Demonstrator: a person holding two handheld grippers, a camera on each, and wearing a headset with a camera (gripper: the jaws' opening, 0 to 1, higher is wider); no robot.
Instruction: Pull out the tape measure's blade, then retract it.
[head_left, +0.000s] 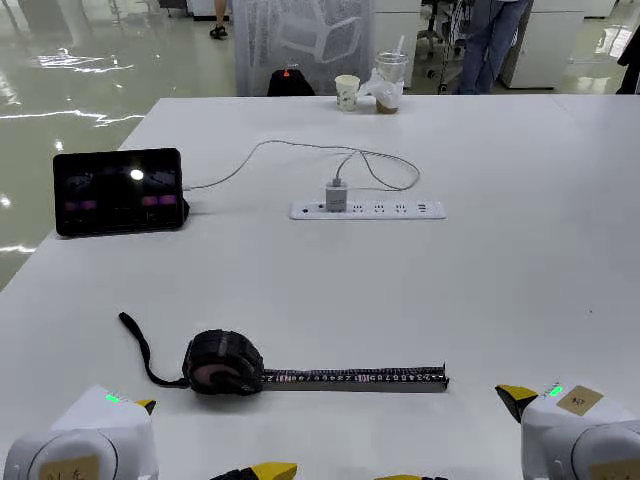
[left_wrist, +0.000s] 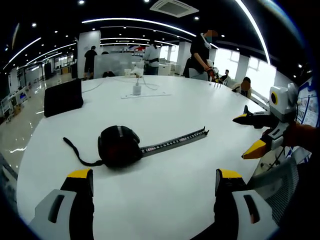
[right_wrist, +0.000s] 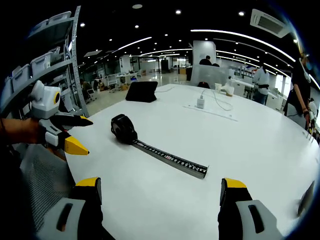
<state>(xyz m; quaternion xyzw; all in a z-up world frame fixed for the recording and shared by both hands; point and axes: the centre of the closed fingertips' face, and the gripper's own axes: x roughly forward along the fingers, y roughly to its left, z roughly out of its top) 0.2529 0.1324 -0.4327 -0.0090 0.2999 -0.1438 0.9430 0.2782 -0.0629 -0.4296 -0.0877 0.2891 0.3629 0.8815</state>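
A black tape measure (head_left: 222, 362) lies on the white table (head_left: 500, 270), close to the near edge. Its blade (head_left: 355, 378) is drawn out to the right and rests flat, and a black wrist strap (head_left: 140, 345) trails to its left. My left gripper (head_left: 205, 440) is open just in front of the case and touches nothing. My right gripper (head_left: 460, 440) is open near the blade's tip and holds nothing. In the left gripper view the tape measure (left_wrist: 118, 145) lies beyond the open jaws. In the right gripper view the blade (right_wrist: 170, 158) runs towards the open jaws.
A dark tablet (head_left: 118, 190) stands at the left. A white power strip (head_left: 367, 210) with a charger and cable lies mid-table. Two cups (head_left: 347, 92) stand at the far edge, with a chair and a person behind them.
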